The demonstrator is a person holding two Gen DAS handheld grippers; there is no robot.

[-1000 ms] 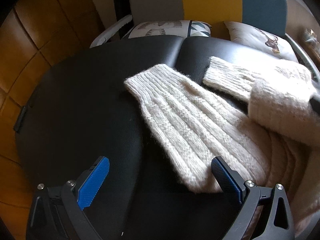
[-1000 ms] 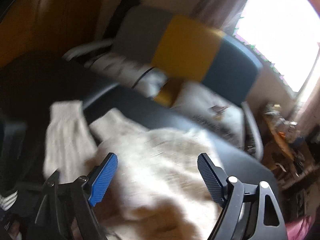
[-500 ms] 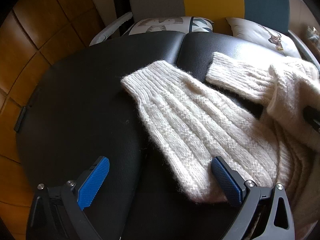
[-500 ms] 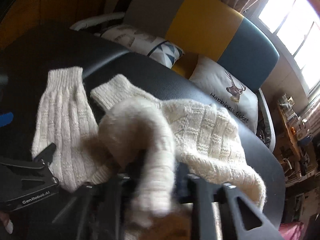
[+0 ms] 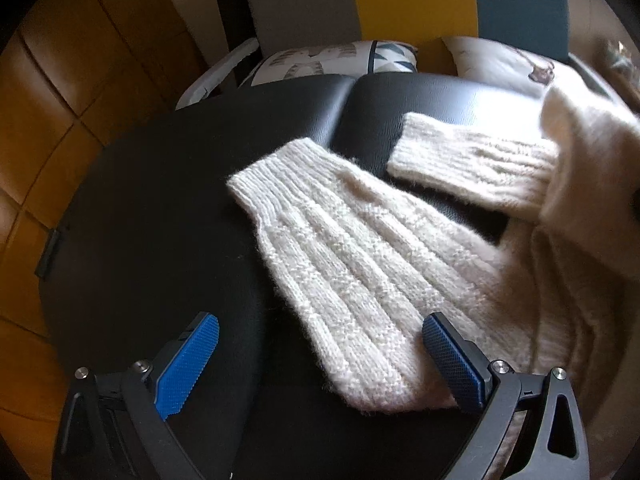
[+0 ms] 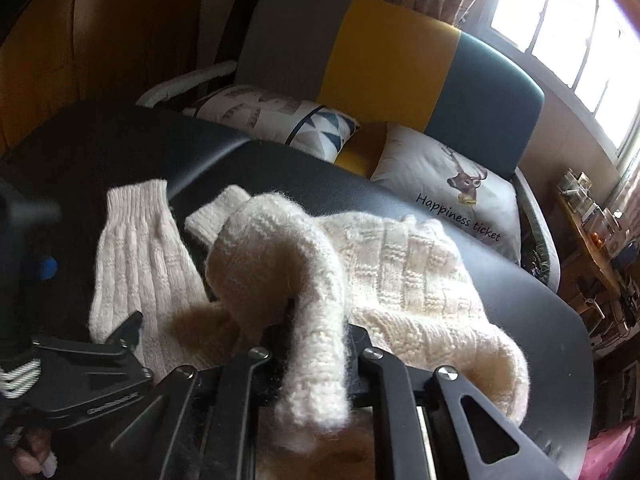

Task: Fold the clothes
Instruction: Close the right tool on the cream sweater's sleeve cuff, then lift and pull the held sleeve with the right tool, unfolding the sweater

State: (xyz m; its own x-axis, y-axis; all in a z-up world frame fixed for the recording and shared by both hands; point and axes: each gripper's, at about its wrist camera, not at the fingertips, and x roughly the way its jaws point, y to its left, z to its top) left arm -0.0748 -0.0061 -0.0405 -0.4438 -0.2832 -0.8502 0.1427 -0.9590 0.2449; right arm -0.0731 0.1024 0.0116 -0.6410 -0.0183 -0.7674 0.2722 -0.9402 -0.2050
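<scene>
Sweater position: the cream knit sweater (image 6: pixel 404 276) lies on the black worktop (image 5: pixel 160 220), its body to the right and 2 sleeves reaching left.
Right hand-held gripper (image 6: pixel 316 360): closed tight on a raised fold of the sweater; the wool bulges up between the black arms and drapes over them.
Left hand-held gripper (image 5: pixel 316 356): spread wide and holding nothing; its blue pads (image 5: pixel 188 364) straddle the near sleeve (image 5: pixel 340 264), the right pad at the sleeve's near edge. Contact cannot be confirmed.
Far sleeve (image 5: pixel 472 168): flat beside the near sleeve, a strip of black worktop between them, its inner end covered by the lifted fold.
Sweater appearance: fuzzy cream wool, ribbed along the sleeves and cuffs, block-textured on the body.
Worktop: black, leather-like padding with a seam running across it.
Room: a chair (image 6: pixel 400 64) with grey, yellow and teal panels stands behind the worktop, carrying 2 cushions; the deer cushion (image 6: pixel 452 184) reads "Happiness ticket". A bright window (image 6: pixel 568 32) is at the upper right, with a cluttered shelf (image 6: pixel 592 224) below it.
</scene>
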